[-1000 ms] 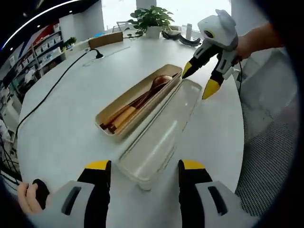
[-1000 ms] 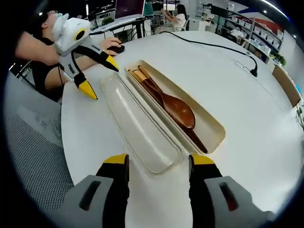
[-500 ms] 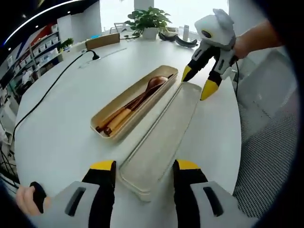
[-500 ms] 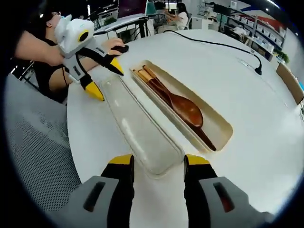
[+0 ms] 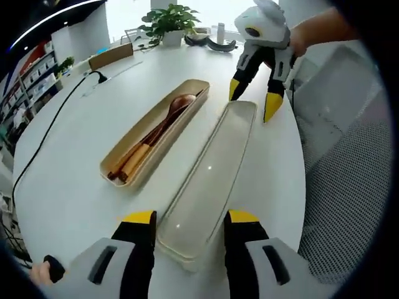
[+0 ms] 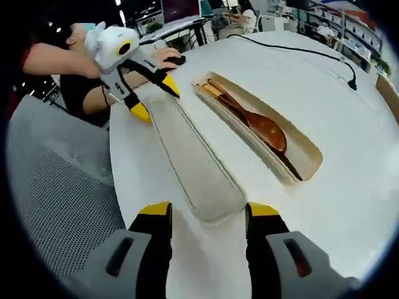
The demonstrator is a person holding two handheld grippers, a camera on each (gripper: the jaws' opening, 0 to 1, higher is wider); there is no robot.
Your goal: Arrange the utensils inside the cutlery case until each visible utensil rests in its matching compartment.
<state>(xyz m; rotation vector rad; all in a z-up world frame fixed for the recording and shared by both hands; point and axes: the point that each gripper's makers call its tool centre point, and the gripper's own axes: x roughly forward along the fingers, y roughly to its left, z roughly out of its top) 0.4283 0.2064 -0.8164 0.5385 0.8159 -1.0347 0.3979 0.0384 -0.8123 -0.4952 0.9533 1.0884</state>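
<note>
Left gripper view low at one lid (image 5: 209, 180) end, right gripper view opposite (facing each other), both sharing case (image 5: 156, 136).

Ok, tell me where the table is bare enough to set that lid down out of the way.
Bare tabletop lies on the far side of the case, between it and the black cable, and past the case toward the plant. It is crowded at both ends of the lid, where the left gripper and right gripper straddle it.

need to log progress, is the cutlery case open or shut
Open: the translucent oblong lid lies on the white table beside the beige cutlery case, whose wooden spoon shows inside.
</note>
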